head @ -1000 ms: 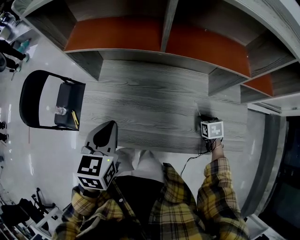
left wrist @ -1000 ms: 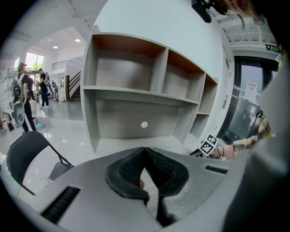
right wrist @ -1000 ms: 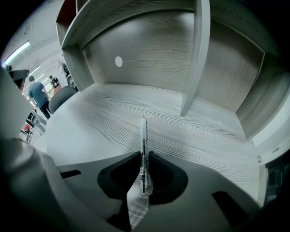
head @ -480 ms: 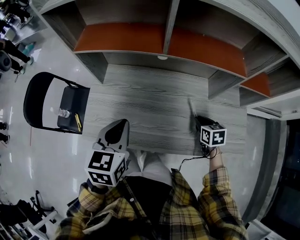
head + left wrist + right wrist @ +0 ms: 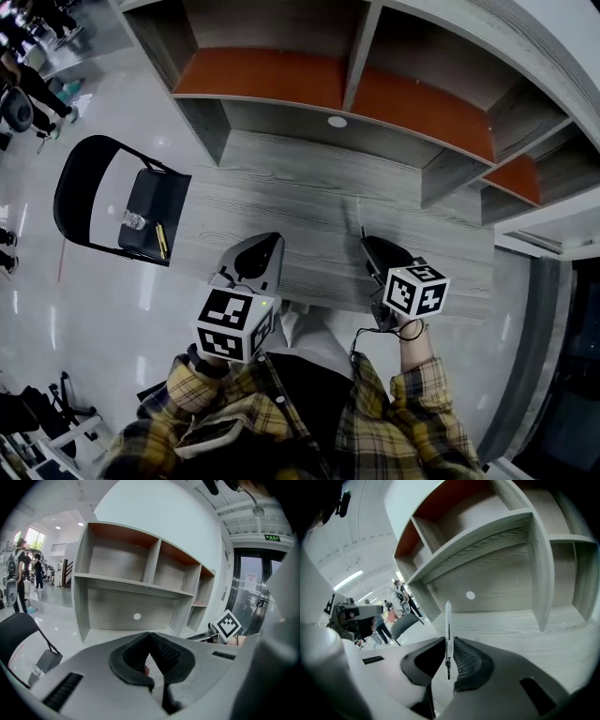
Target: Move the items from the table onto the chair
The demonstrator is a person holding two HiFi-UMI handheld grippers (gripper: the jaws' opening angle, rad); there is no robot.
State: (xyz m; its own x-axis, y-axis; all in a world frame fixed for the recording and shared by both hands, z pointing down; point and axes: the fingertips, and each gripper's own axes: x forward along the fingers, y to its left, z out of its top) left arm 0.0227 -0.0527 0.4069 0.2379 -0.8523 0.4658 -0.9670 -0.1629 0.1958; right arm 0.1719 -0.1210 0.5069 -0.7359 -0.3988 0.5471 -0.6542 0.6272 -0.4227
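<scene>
My right gripper [image 5: 371, 249] is raised above the front of the grey wooden table [image 5: 300, 192], shut on a thin white pen [image 5: 448, 625]. The pen [image 5: 361, 232] stands upright between the pads and sticks out past the tips. My left gripper [image 5: 260, 253] hovers over the table's front edge, shut with nothing between its jaws [image 5: 150, 639]. To the left stands the black folding chair [image 5: 89, 183]. On its seat lie a small clear bottle [image 5: 131, 220] and a yellow pen [image 5: 159, 240].
A shelf unit with grey dividers and orange back panels [image 5: 281, 80] rises behind the table. A small white round disc [image 5: 337, 122] sits on its back panel. People [image 5: 28, 80] stand far off on the glossy floor at the upper left. A doorway is at the right.
The right gripper has lifted off the table's right side with the pen and swung left, toward the middle. The left gripper has shifted slightly up and forward. The head view has turned.
</scene>
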